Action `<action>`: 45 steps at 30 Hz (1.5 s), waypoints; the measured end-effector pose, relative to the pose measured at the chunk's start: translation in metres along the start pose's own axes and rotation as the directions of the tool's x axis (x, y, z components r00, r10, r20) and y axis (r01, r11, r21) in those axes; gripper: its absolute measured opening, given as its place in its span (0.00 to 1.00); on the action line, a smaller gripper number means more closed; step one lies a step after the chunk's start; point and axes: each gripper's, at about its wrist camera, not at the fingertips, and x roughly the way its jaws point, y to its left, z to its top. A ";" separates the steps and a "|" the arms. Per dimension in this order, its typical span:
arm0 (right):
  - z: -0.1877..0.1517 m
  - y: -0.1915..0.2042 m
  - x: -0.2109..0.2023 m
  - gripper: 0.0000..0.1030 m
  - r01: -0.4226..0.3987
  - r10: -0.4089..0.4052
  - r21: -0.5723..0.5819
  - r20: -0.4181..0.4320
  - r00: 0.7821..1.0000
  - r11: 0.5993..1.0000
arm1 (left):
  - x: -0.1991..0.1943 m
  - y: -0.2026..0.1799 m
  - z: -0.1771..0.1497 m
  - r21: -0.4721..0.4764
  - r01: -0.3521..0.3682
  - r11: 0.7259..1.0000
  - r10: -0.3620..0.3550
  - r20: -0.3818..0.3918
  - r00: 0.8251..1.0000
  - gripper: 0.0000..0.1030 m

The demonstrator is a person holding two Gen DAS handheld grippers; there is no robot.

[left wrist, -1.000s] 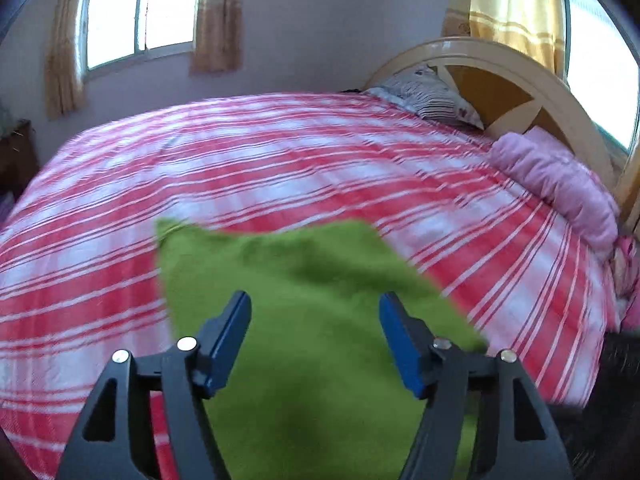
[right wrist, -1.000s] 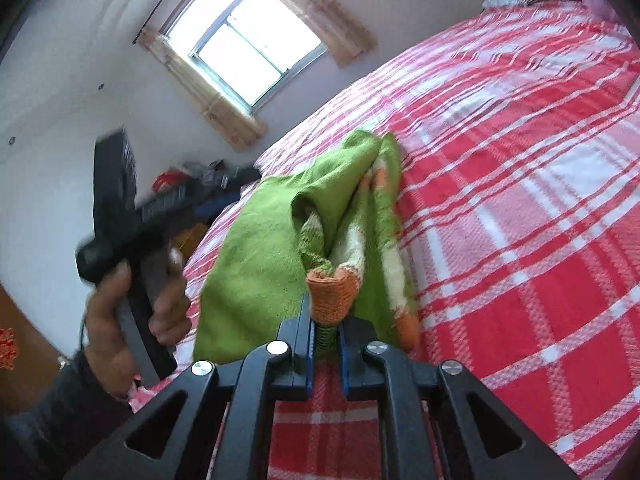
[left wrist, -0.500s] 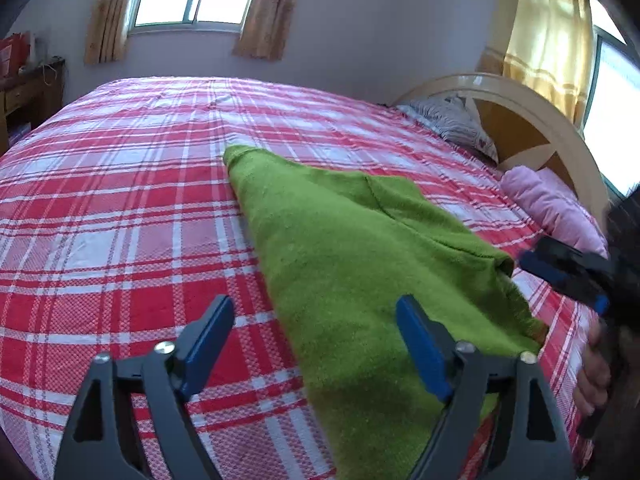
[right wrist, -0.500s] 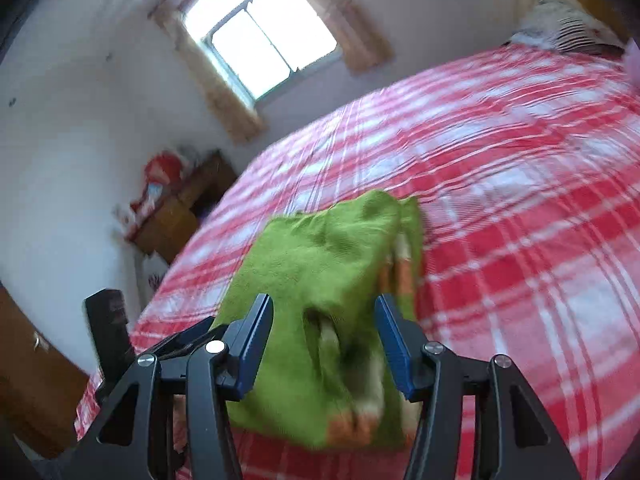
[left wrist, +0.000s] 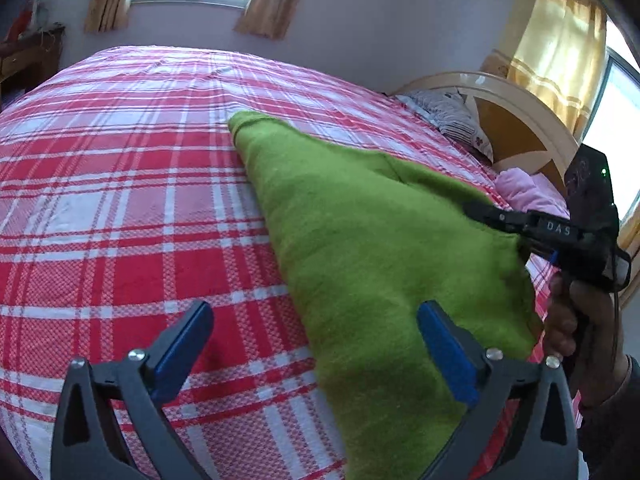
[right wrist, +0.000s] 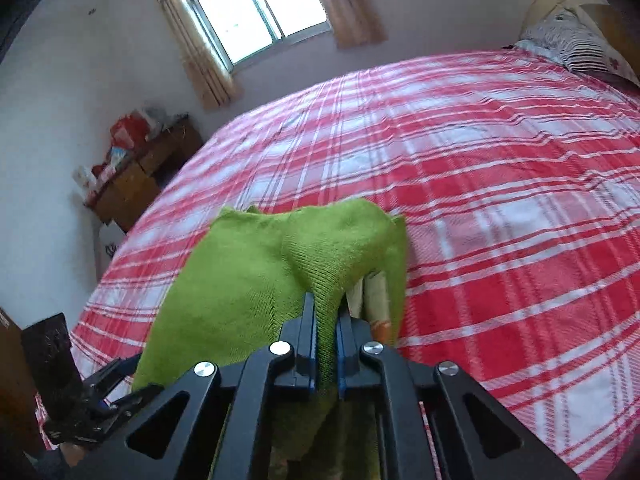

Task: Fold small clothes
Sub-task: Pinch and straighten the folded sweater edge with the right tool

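A small green knitted sweater (left wrist: 360, 248) lies folded on the red and white plaid bed (left wrist: 120, 200). My left gripper (left wrist: 316, 344) is open and empty, hovering over the sweater's near left edge. My right gripper (right wrist: 325, 340) is shut on a raised fold of the green sweater (right wrist: 280, 264), and an orange and cream striped part shows under the fold. In the left wrist view my right gripper (left wrist: 492, 216) sits at the sweater's right edge. In the right wrist view the left gripper (right wrist: 100, 400) shows at the lower left.
A cream headboard (left wrist: 520, 120) with a striped pillow (left wrist: 452, 120) and a pink cloth bundle (left wrist: 524, 192) stands at the bed's right end. A wooden cabinet with clutter (right wrist: 136, 168) stands by the wall under the window (right wrist: 256, 8).
My right gripper was open over the sweater half a second ago and has now shut on a fold of it. My left gripper stays open and has shifted slightly left.
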 end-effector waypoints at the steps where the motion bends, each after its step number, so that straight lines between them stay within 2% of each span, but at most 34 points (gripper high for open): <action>1: 0.000 -0.002 0.001 0.05 0.009 -0.009 0.004 -0.004 1.000 1.000 | 0.001 -0.002 -0.001 0.009 -0.005 1.000 0.005 -0.004 1.000 1.00; 4: -0.011 -0.013 0.018 0.05 0.035 -0.032 0.049 -0.052 0.998 0.998 | 0.001 -0.008 -0.002 0.039 -0.023 0.999 0.023 -0.008 1.000 1.00; 8: -0.020 -0.030 0.026 0.06 -0.024 0.030 0.133 -0.050 0.998 0.991 | 0.001 -0.013 -0.003 0.064 -0.049 0.997 0.050 -0.011 0.999 1.00; 10: -0.016 -0.026 0.023 0.13 -0.012 0.019 0.113 -0.068 0.997 0.994 | 0.004 -0.017 -0.003 0.084 -0.065 0.994 0.067 -0.023 0.997 1.00; 11: -0.013 -0.022 0.018 0.26 0.021 -0.015 0.095 -0.065 0.998 0.995 | 0.003 -0.020 -0.004 0.094 -0.070 0.993 0.073 -0.020 0.997 1.00; 12: -0.011 -0.018 0.011 0.30 0.058 -0.055 0.077 -0.044 0.998 0.995 | 0.003 -0.019 -0.004 0.099 -0.073 0.992 0.075 -0.017 0.997 1.00; 14: -0.002 -0.006 -0.011 0.30 0.074 -0.076 0.029 0.047 0.996 0.997 | 0.001 -0.020 -0.004 0.105 -0.077 0.992 0.078 -0.006 0.997 1.00; 16: 0.010 0.011 -0.023 0.30 0.039 -0.035 -0.036 0.100 0.994 0.999 | -0.002 -0.019 -0.004 0.105 -0.056 0.993 0.056 0.004 0.998 1.00; 18: 0.020 0.023 -0.016 0.30 -0.048 0.054 -0.083 0.070 0.996 0.995 | -0.009 -0.016 -0.005 0.092 -0.023 0.995 0.020 0.028 0.999 1.00; 20: 0.027 0.028 0.009 0.30 -0.153 0.152 -0.080 -0.022 0.988 0.985 | -0.010 -0.013 -0.004 0.075 -0.016 0.997 0.013 0.031 0.999 1.00; 21: 0.028 0.025 0.029 0.30 -0.162 0.156 -0.058 -0.094 0.983 0.985 | -0.009 -0.011 -0.004 0.063 -0.013 0.998 0.011 0.028 1.000 1.00; 22: 0.028 0.019 0.046 0.30 -0.128 0.121 -0.037 -0.144 0.982 0.991 | -0.008 -0.010 -0.003 0.054 -0.017 0.998 0.016 0.023 1.000 1.00; 24: 0.025 0.002 0.069 0.28 -0.022 0.018 -0.018 -0.179 0.984 1.000 | -0.002 -0.008 -0.003 0.041 -0.022 0.999 0.023 -0.005 1.000 1.00; 25: 0.028 -0.009 0.069 0.28 -0.054 0.056 0.015 -0.152 0.987 0.998 | 0.001 -0.008 -0.003 0.037 -0.024 0.999 0.024 -0.019 1.000 1.00; 27: 0.028 -0.015 0.063 0.28 -0.055 0.062 0.052 -0.138 0.988 0.997 | 0.008 -0.002 -0.002 0.005 -0.002 1.000 0.003 -0.057 0.998 1.00; 30: 0.021 0.007 0.037 0.30 -0.005 0.000 -0.066 -0.075 0.997 0.998 | 0.004 0.002 -0.002 -0.009 0.014 1.000 -0.015 -0.045 0.999 1.00; 31: 0.017 0.012 0.020 0.30 -0.062 0.058 -0.083 -0.050 0.997 0.995 | 0.002 0.002 -0.003 -0.011 0.016 1.000 -0.016 -0.038 0.999 1.00; 33: 0.003 0.024 -0.009 0.30 -0.189 0.187 -0.126 -0.026 0.982 0.974 | -0.002 0.002 -0.004 -0.016 0.018 1.000 -0.018 -0.027 0.999 1.00; 34: -0.003 0.031 -0.016 0.30 -0.205 0.204 -0.155 -0.025 0.979 0.966 | -0.003 0.002 -0.005 -0.014 0.019 1.000 -0.019 -0.022 1.000 1.00; 35: -0.010 0.035 -0.020 0.30 -0.215 0.211 -0.184 -0.036 0.977 0.959 | -0.004 0.001 -0.004 -0.012 0.018 1.000 -0.018 -0.020 1.000 1.00; 37: -0.028 0.031 -0.011 0.30 -0.172 0.150 -0.203 -0.120 0.981 0.964 | -0.004 -0.001 -0.005 -0.006 0.014 1.000 -0.014 -0.027 1.000 1.00; 38: -0.036 0.023 -0.004 0.25 -0.129 0.101 -0.189 -0.150 0.984 0.974 | -0.004 -0.003 -0.006 -0.003 0.013 1.000 -0.014 -0.031 0.999 1.00; 39: -0.042 0.013 0.000 0.14 -0.119 0.091 -0.171 -0.164 0.982 0.978 | -0.003 -0.004 -0.007 0.002 0.017 1.000 -0.017 -0.040 0.999 1.00; 42: -0.044 -0.008 -0.003 0.13 -0.177 0.165 -0.096 -0.126 0.978 0.979 | 0.001 -0.007 -0.006 0.016 0.013 1.000 -0.012 -0.056 0.998 1.00; 45: -0.040 -0.011 -0.007 0.16 -0.209 0.201 -0.077 -0.105 0.974 0.975 | 0.004 -0.009 -0.006 0.030 0.018 0.999 -0.016 -0.069 0.998 1.00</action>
